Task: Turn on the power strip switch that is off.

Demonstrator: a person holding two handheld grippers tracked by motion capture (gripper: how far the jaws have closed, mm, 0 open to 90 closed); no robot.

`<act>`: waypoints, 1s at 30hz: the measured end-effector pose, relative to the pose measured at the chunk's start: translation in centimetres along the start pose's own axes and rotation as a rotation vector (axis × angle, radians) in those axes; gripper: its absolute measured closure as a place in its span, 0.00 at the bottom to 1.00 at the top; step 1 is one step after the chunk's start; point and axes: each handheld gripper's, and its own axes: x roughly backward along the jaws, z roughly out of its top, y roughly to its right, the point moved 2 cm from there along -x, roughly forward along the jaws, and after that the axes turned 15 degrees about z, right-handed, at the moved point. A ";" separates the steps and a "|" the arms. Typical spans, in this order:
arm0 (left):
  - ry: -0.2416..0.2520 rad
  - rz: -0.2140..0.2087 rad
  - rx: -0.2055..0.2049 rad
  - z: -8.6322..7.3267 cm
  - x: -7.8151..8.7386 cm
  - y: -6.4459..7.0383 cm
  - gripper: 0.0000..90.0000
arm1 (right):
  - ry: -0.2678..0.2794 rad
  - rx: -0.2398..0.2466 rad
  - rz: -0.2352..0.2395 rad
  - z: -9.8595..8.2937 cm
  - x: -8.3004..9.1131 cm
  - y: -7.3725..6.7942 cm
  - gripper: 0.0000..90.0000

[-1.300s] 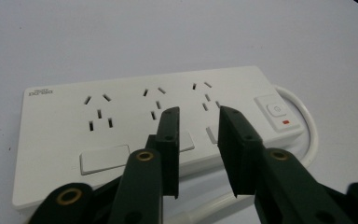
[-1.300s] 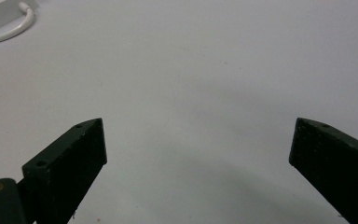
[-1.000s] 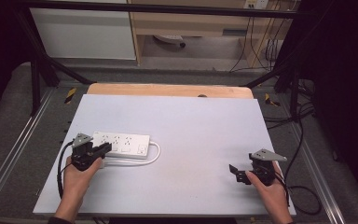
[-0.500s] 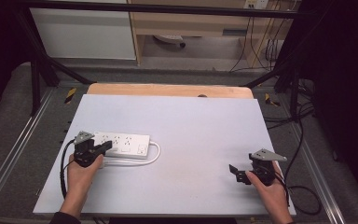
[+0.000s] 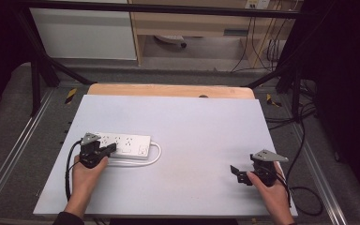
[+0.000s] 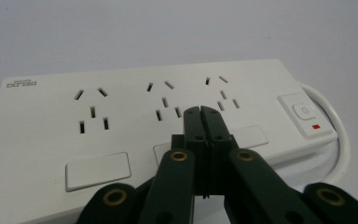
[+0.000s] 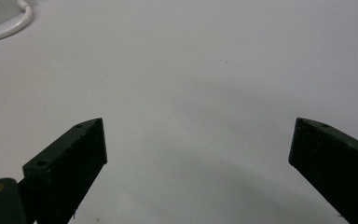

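The white power strip (image 5: 123,145) lies flat on the left half of the pale worktop (image 5: 192,126), its long side running across your view, three socket groups in a row along its top face and a rocker switch (image 6: 304,112) with a small red mark at its right end; below the sockets, in the left gripper view, you see blank rectangular panels, and a faint maker's name sits at the far left corner, too small to read; the strip's white cable (image 5: 155,154) leaves the switch end and curves back along the near edge in a loop, lying on the worktop; your left gripper (image 5: 104,150) sits at the strip's near left part, its jaws pressed fully together with nothing between them, their tips over the strip's top face between the middle and right socket groups, just below the slots; whether the tips actually touch the plastic you cannot tell from these views; your left hand (image 5: 85,174) wraps the gripper body, with its black cable trailing back along your forearm; your right gripper (image 5: 236,171) rests well apart from the strip, near the front right corner of the worktop, its jaws spread wide and holding nothing, with bare worktop between them in the right gripper view and the loop of the strip's cable far off at that view's upper left; your right hand (image 5: 270,187) grips it from behind; a strip of wooden board (image 5: 168,90) shows past the far edge of the worktop.
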 end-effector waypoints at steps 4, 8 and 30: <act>-0.003 0.001 -0.006 0.0 -0.2 0.1 1.00 | 0.002 0.001 0.000 0.0 0.1 0.0 0.05; -0.005 0.001 -0.005 0.0 -0.2 0.1 1.00 | 0.002 0.000 0.000 0.0 0.1 0.0 0.05; -0.006 -0.005 -0.021 -0.1 -0.3 0.4 1.00 | 0.002 -0.003 0.002 0.0 0.0 0.0 0.05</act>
